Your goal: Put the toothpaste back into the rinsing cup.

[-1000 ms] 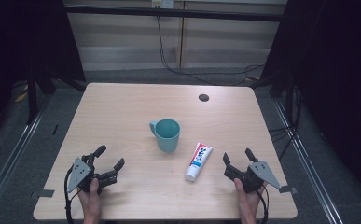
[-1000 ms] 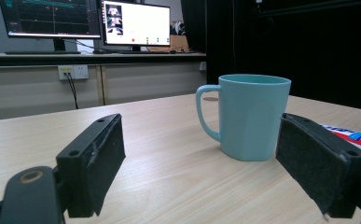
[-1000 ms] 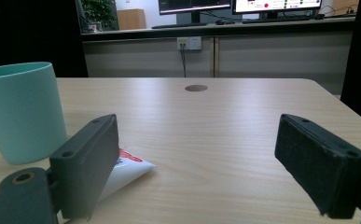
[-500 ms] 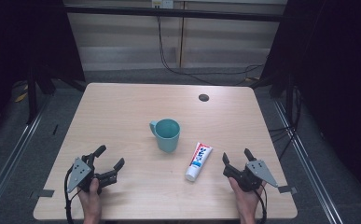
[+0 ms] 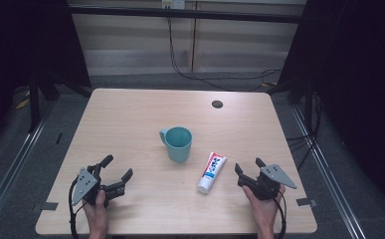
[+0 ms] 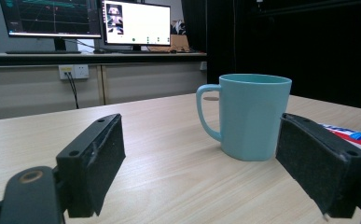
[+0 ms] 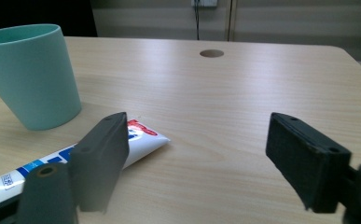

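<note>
A teal mug (image 5: 176,143) stands upright at the middle of the wooden table (image 5: 130,119), handle to its left. To its right lies a white toothpaste tube (image 5: 212,172), cap toward the front edge. My left gripper (image 5: 116,172) rests near the front left, open and empty, aimed at the mug (image 6: 253,116). My right gripper (image 5: 248,167) sits near the front right, open and empty, just right of the tube (image 7: 75,156). In the right gripper view the mug (image 7: 31,74) stands at the far left.
A round cable hole (image 5: 217,104) sits near the table's far right edge. Monitors (image 6: 136,22) stand on a desk beyond the table in the left gripper view. Dark frame posts and floor cables surround the table.
My right gripper has shifted slightly left, toward the toothpaste tube. The left gripper, mug and tube have not moved.
</note>
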The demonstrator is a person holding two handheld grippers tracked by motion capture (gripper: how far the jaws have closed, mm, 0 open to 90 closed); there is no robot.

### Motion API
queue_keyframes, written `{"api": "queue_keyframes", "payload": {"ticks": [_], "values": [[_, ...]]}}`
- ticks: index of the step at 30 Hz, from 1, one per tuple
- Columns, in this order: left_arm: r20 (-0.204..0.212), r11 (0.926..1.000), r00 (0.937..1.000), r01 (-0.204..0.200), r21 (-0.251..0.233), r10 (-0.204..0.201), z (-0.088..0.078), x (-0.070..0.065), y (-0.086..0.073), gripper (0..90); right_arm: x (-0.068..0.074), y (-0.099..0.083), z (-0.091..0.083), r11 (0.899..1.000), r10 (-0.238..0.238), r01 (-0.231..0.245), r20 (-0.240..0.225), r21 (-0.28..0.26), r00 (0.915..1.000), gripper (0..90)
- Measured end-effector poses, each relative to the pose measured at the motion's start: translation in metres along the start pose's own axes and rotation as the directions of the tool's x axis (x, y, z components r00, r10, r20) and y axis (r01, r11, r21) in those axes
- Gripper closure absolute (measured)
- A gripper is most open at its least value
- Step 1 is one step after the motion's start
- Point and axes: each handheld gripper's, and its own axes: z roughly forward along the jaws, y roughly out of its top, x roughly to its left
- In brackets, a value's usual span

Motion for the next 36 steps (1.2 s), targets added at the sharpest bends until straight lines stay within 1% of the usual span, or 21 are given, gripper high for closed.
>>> {"api": "queue_keyframes", "payload": {"ticks": [2,3,4,7,10,11,13,14,15,18,19,21,22,23,25,26,27,29,31,32,36], "values": [[0.0,1.0,1.0,-0.001,0.001,0.001,0.0,0.0,0.0,15.5,0.003,0.006,0.0,0.999,-0.023,0.023,0.004,0.031,0.9997,21.6],[0.0,1.0,1.0,0.0,0.001,0.0,0.0,0.0,0.0,15.5,0.005,0.008,0.0,0.998,-0.038,0.038,0.006,0.04,0.9992,21.3],[0.0,1.0,1.0,0.0,0.001,0.0,0.0,0.0,0.0,15.5,0.005,0.008,0.0,0.998,-0.038,0.038,0.006,0.04,0.9992,21.3],[0.001,1.0,1.0,0.001,-0.001,-0.001,0.0,0.0,0.0,15.5,0.011,0.019,0.003,0.995,-0.061,0.062,-0.012,0.083,0.9981,22.4],[0.002,1.0,1.0,-0.007,0.005,0.007,0.0,0.001,0.0,15.5,0.011,0.025,0.004,0.994,-0.052,0.054,-0.026,0.092,0.9983,22.8],[0.001,1.0,1.0,-0.002,0.001,0.002,0.0,0.0,0.0,15.5,0.011,0.03,0.006,0.993,-0.034,0.039,-0.049,0.109,0.9982,22.4],[0.001,1.0,1.0,-0.001,0.0,0.001,0.0,0.0,0.0,15.5,0.01,0.032,0.007,0.993,-0.023,0.03,-0.057,0.114,0.9981,21.9],[0.002,1.0,1.0,-0.001,0.0,0.001,0.0,0.0,0.0,15.5,0.01,0.034,0.009,0.992,-0.012,0.022,-0.083,0.128,0.9965,22.4],[0.002,1.0,1.0,-0.001,0.001,0.001,0.0,0.0,0.0,15.5,0.012,0.037,0.011,0.989,-0.013,0.024,-0.074,0.149,0.9972,23.5],[0.002,1.0,1.0,-0.001,0.0,0.001,0.0,0.0,0.0,15.5,0.013,0.039,0.013,0.985,-0.014,0.028,-0.085,0.17,0.9963,24.2],[0.002,1.0,1.0,-0.001,0.0,0.001,0.0,0.0,0.0,15.5,0.014,0.043,0.016,0.98,-0.02,0.038,-0.095,0.193,0.9952,24.8],[0.003,1.0,1.0,-0.003,0.001,0.003,0.0,0.0,0.0,15.5,0.015,0.046,0.019,0.976,-0.018,0.039,-0.101,0.213,0.9947,26.4],[0.003,1.0,1.0,-0.003,0.001,0.003,0.0,0.0,0.0,15.5,0.015,0.046,0.019,0.976,-0.018,0.039,-0.101,0.213,0.9947,26.4],[0.004,1.0,1.0,-0.003,0.001,0.003,0.0,0.001,0.0,15.5,0.016,0.05,0.023,0.97,-0.018,0.043,-0.107,0.24,0.9941,27.7],[0.004,1.0,1.0,-0.004,0.001,0.004,0.0,0.001,0.0,15.5,0.017,0.053,0.026,0.964,-0.01,0.037,-0.104,0.265,0.9946,28.7],[0.004,1.0,1.0,-0.004,0.001,0.004,0.0,0.001,0.0,15.5,0.017,0.053,0.026,0.964,-0.01,0.037,-0.104,0.265,0.9946,28.7],[0.005,1.0,1.0,-0.002,-0.001,0.002,0.0,0.0,0.0,15.5,0.017,0.057,0.03,0.956,0.002,0.03,-0.109,0.293,0.994,28.5],[0.005,1.0,1.0,-0.003,0.0,0.003,0.0,0.001,0.0,15.5,0.017,0.06,0.035,0.948,0.018,0.021,-0.119,0.318,0.9927,27.7],[0.004,1.0,1.0,-0.006,-0.002,0.006,-0.001,0.001,0.0,15.5,0.018,0.061,0.038,0.942,0.028,0.015,-0.125,0.335,0.9918,26.8],[0.004,1.0,1.0,-0.006,-0.002,0.006,-0.001,0.001,0.0,15.5,0.018,0.061,0.038,0.942,0.028,0.015,-0.125,0.335,0.9918,26.8],[0.005,1.0,1.0,-0.006,-0.005,0.006,-0.001,0.001,0.0,15.5,0.024,0.06,0.048,0.92,0.051,0.01,-0.145,0.391,0.9882,24.6]]}}
